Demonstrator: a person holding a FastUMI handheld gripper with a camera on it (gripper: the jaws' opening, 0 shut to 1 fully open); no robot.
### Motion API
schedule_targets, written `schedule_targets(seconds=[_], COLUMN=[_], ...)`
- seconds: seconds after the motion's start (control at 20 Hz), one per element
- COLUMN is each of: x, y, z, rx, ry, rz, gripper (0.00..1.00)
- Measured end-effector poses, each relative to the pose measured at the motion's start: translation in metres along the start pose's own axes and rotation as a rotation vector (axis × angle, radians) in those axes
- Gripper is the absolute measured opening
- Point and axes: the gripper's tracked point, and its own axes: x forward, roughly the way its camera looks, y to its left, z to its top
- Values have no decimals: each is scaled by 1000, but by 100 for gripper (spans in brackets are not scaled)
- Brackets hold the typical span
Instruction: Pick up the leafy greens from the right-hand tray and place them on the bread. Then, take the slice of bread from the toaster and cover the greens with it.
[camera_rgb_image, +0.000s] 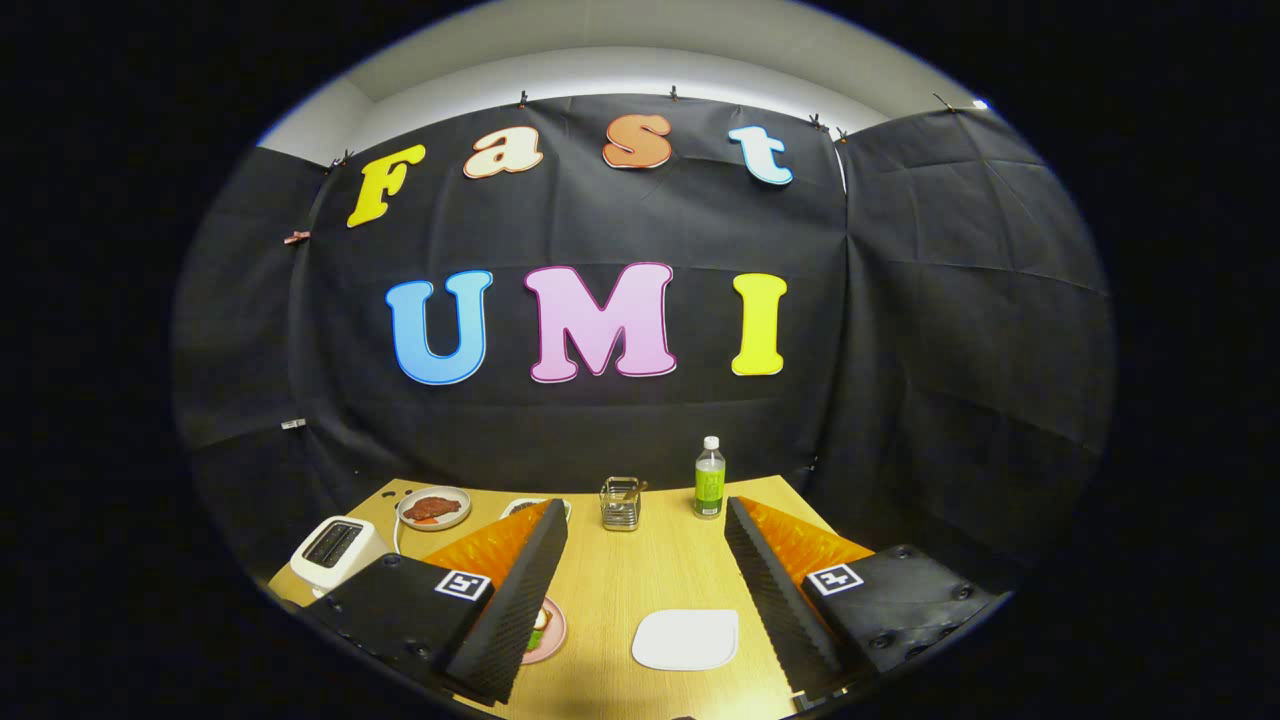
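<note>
I hold my gripper (640, 590) high over the wooden table (640, 580) with its fingers wide apart and gripping nothing, which I judge a stance for surveying before reaching. Low in the frame, between the fingers, lies a white tray (686, 639) that looks bare; the pink plate (548, 630) with bread and something green is half hidden by my left finger. At lower left sits the toaster (335, 548), with a meat plate (433, 507), wire holder (621, 502) and green bottle (709, 480) beyond; I cannot make out the loose greens.

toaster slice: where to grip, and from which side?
Judging by the toaster, left of the open gripper: its slots face up, so come from straight above and pinch the bread's top edge across its flat faces. The slots look dark; I can't tell how far any bread stands out.
</note>
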Motion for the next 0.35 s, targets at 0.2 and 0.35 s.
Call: schedule_targets(seconds=[0.2, 0.35], x=[1, 1], y=[8, 16], z=[-15, -20], rx=[-10, -11], ry=[34, 53], rz=[16, 34], gripper=[98, 98])
